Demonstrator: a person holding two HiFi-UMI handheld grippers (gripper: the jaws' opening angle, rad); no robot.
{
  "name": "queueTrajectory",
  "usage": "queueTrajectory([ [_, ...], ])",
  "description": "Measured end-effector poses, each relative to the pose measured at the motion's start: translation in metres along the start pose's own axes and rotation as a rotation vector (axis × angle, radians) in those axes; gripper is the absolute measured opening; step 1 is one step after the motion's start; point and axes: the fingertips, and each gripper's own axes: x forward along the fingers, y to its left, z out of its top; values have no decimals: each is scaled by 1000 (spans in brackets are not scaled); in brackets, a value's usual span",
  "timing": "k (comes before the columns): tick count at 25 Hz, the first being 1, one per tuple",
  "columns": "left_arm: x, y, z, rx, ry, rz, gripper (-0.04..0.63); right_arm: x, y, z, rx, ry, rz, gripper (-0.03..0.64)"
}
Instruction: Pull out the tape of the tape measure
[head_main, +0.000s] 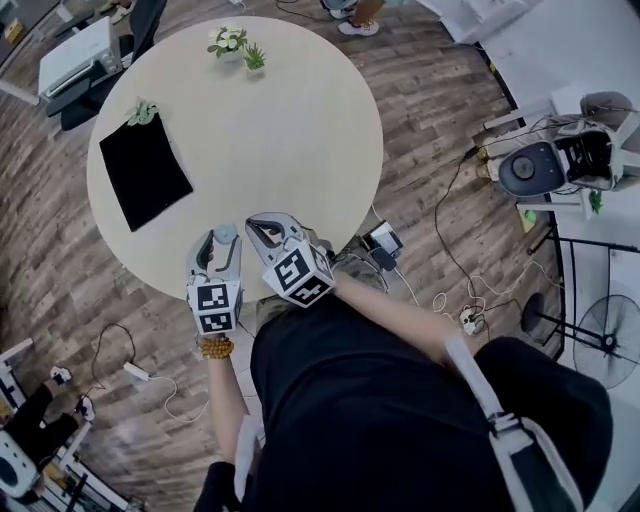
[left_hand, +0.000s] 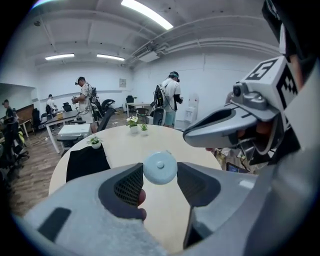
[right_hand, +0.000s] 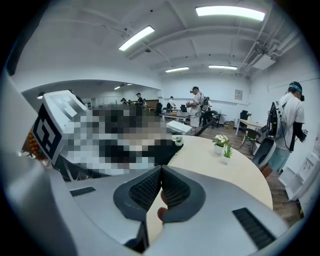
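Within the left gripper (left_hand: 160, 175): a round, pale-blue tape measure (left_hand: 160, 167).

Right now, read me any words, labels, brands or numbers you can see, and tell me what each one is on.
None can be read.
Wall sign: too small to read.
Marker cubes: black-and-white square patterns only, no letters.
Tape measure: no print shows on its face.
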Motion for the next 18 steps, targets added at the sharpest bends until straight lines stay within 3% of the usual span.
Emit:
queueTrajectory([
  [6, -9, 10, -17, 122, 65, -23, 221, 24, 10, -10, -73, 11, 57, 0],
  [11, 5, 23, -14, 91, 38, -18, 221, 39, -8, -9, 42, 7, 26, 1],
  [15, 4, 30, -10, 84, 25, -25, 221, 42, 2, -1, -43, -9, 84, 2],
  [18, 5, 30, -11, 133, 38, -59, 221, 37, 11, 0, -137, -11, 135, 2],
])
